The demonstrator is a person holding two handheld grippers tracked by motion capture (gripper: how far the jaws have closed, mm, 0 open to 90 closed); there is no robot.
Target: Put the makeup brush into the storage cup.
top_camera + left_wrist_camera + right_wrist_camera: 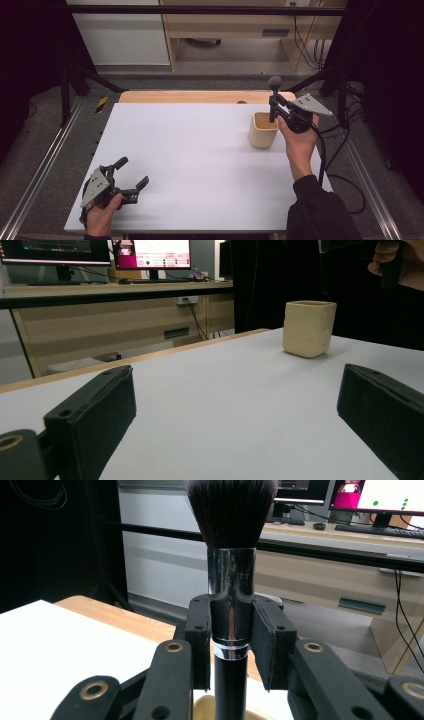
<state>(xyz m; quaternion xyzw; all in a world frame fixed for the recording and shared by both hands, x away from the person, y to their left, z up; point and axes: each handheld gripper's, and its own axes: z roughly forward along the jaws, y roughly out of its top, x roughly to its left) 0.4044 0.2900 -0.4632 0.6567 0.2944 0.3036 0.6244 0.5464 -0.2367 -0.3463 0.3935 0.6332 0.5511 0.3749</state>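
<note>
One cup (263, 130), one brush (273, 98) and two grippers share a white table (190, 165). The cream, square-sided cup stands toward the table's far right; seen from the left gripper view (308, 328), it sits apart from everything else on the bare surface. The right gripper (278, 107), held in a hand (299, 145) just right of the cup, pinches the brush upright by its silver ferrule (231, 597), dark bristles up, with the black handle reaching down into the cup's mouth. The left gripper (134, 174), well left of the cup and nearer the person, rests near the table's front edge with its jaws spread wide and nothing between them. A strip of wood (200, 96) borders the table beyond the cup. Behind it stand a desk (115, 315) and two lit monitors (150, 254); dark curtains (390, 60) flank the frame.
</note>
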